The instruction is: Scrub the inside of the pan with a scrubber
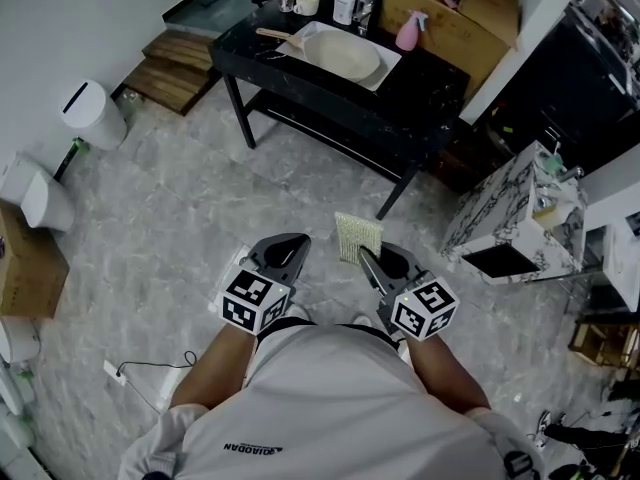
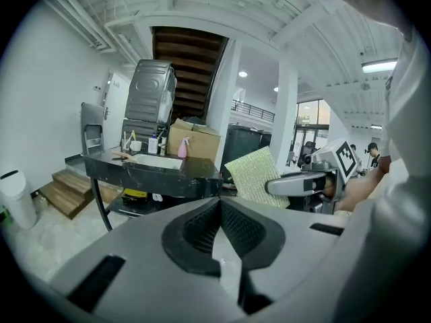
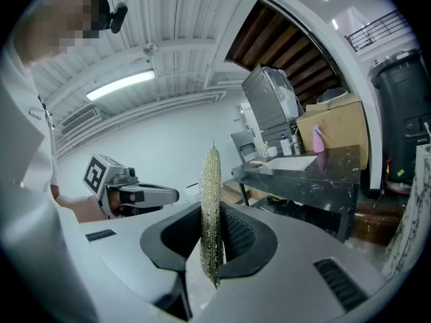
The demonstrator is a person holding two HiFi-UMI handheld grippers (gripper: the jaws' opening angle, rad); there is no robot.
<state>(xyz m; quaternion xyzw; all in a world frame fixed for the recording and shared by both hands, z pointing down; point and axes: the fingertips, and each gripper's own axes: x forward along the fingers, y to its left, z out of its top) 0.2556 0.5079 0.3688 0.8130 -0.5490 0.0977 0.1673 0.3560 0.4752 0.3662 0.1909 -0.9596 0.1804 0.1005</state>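
Observation:
My right gripper (image 1: 366, 255) is shut on a flat, pale green scrubber (image 1: 357, 236), held upright in front of my body. In the right gripper view the scrubber (image 3: 211, 214) stands edge-on between the jaws. My left gripper (image 1: 297, 243) is shut with nothing in it, level with the right one; its jaws meet in the left gripper view (image 2: 219, 204), where the scrubber (image 2: 254, 175) shows to the right. The pan (image 1: 343, 54) is a pale round pan lying in a white tray (image 1: 387, 71) on the black table (image 1: 420, 108), several steps ahead of both grippers.
A pink spray bottle (image 1: 408, 30), a white bottle (image 1: 344, 6) and a cup with brushes (image 1: 301, 2) stand on the table. Cardboard boxes (image 1: 450, 13) sit behind it. A white bin (image 1: 90, 114) is far left, wooden steps (image 1: 180, 68) behind, a marbled cabinet (image 1: 512, 218) right.

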